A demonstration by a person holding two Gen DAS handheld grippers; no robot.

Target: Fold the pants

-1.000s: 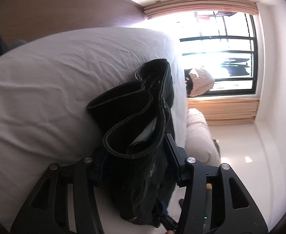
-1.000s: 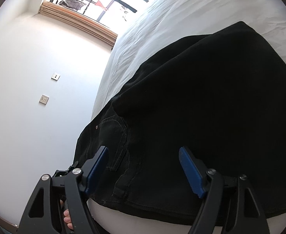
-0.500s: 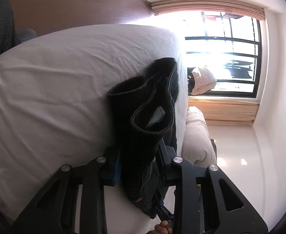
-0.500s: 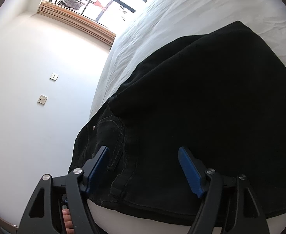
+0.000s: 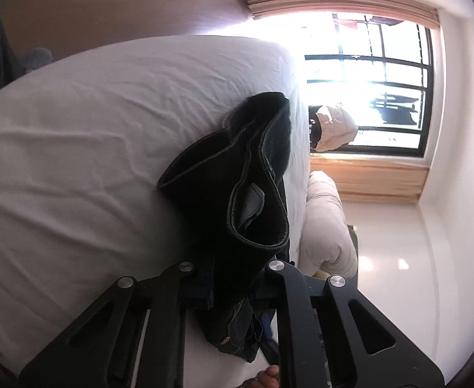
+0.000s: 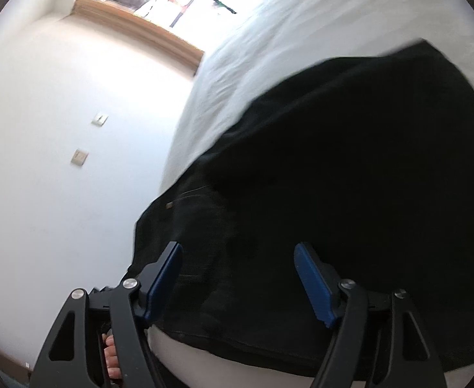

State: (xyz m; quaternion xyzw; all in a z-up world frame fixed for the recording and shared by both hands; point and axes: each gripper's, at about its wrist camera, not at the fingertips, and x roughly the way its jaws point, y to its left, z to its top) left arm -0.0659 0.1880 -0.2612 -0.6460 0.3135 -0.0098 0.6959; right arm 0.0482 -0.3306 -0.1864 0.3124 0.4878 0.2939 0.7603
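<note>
Black denim jeans point(image 6: 350, 168) with stitched hems spread across the creased white bed point(image 5: 91, 135), left gripper point(image 5: 233, 287) fingers just closing tight on bunched cuffs at frame centre, right gripper point(image 6: 237, 278) fingers wide apart over the waist, gripping nothing.

Bedroom surroundings: bed, window, wall fittings, floor

Bed point(image 5: 91, 135) with a creased white sheet, backed by a brown wooden headboard point(image 5: 107, 9). Barred, dark-framed window point(image 5: 395, 97), brightly backlit, with a folded tan blind point(image 5: 343, 3) along one side and a light wood sill panel point(image 5: 369, 179) along the other; hanging items outside are too washed out to identify. Pale padded bundle point(image 5: 326, 223) just beside the bed edge, near the window. Second pale rounded item point(image 5: 335, 123) against the glass, identity unclear. Glossy white floor point(image 5: 395, 252). In the right wrist view: plain white wall point(image 6: 59, 129) bearing two small square plates point(image 6: 80, 156), well apart from the bed; bare toes point(image 6: 112, 359) at the bottom edge.
</note>
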